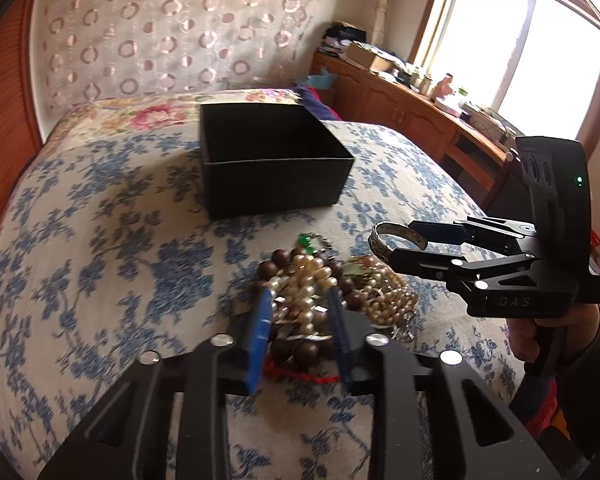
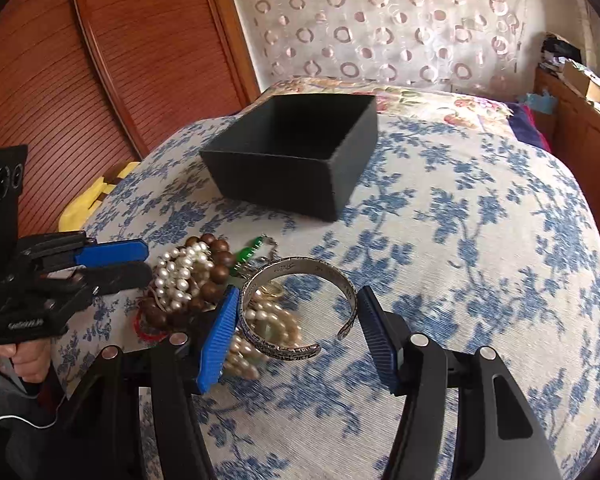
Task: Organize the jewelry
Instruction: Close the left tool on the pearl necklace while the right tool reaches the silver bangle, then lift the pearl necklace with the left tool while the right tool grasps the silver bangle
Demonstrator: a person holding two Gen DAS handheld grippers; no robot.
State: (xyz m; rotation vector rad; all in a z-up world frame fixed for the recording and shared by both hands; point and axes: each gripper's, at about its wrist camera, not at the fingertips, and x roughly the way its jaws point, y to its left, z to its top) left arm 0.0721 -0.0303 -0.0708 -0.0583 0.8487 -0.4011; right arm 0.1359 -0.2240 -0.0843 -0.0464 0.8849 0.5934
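Observation:
A black open box (image 1: 274,160) (image 2: 296,158) stands on the blue-flowered bed cover. A heap of jewelry lies in front of it: pearl strands (image 1: 304,288) (image 2: 180,270), brown wooden beads (image 1: 296,350) (image 2: 220,260), a green piece (image 1: 308,240) (image 2: 249,254). My left gripper (image 1: 298,330) (image 2: 146,264) has its blue pads around the pearls and beads, partly closed. My right gripper (image 2: 296,336) (image 1: 408,240) holds a silver cuff bracelet (image 2: 300,312) (image 1: 396,236) between its fingers, lifted over the heap's right side.
A wooden headboard (image 2: 100,60) and a patterned curtain (image 1: 172,32) lie behind the bed. A wooden cabinet (image 1: 400,112) with clutter stands under the window at right. A yellow item (image 2: 84,204) lies at the bed's left edge.

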